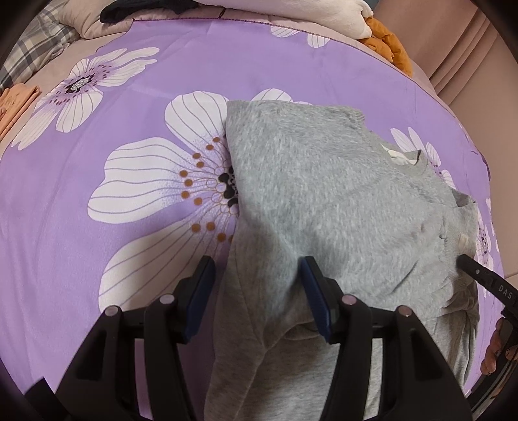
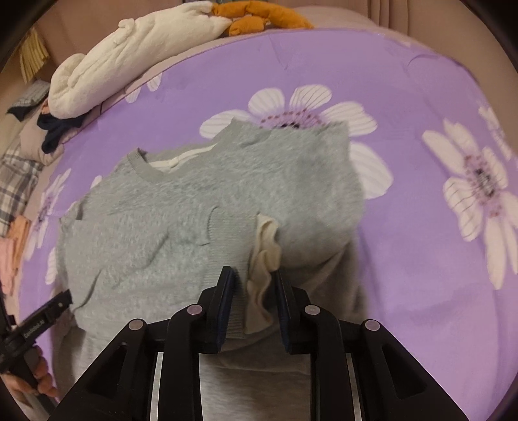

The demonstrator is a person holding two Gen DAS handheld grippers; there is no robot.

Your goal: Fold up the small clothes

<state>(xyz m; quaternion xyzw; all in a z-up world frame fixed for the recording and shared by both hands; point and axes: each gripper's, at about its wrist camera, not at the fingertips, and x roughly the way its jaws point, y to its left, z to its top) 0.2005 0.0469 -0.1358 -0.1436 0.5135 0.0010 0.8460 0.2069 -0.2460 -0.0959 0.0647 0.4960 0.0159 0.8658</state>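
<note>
A small grey sweater (image 1: 323, 194) lies partly folded on a purple flowered sheet (image 1: 145, 81), fleece side up. My left gripper (image 1: 257, 268) is open, its jaws straddling the sweater's left edge. In the right wrist view the sweater (image 2: 155, 220) fills the middle. My right gripper (image 2: 254, 278) has its jaws narrowly apart around a ribbed sleeve cuff with a cream frill (image 2: 264, 259); whether the pads press it is unclear. The right gripper's finger (image 1: 479, 275) shows at the left view's right edge. The left gripper's finger (image 2: 51, 307) shows at lower left.
A cream garment (image 2: 136, 55) and an orange one (image 2: 255, 16) lie at the sheet's far edge. A dark garment (image 2: 58, 129), plaid cloth (image 1: 35, 48) and a peach item (image 1: 13, 107) lie to the left. A pink padded surface (image 1: 469, 58) borders the right.
</note>
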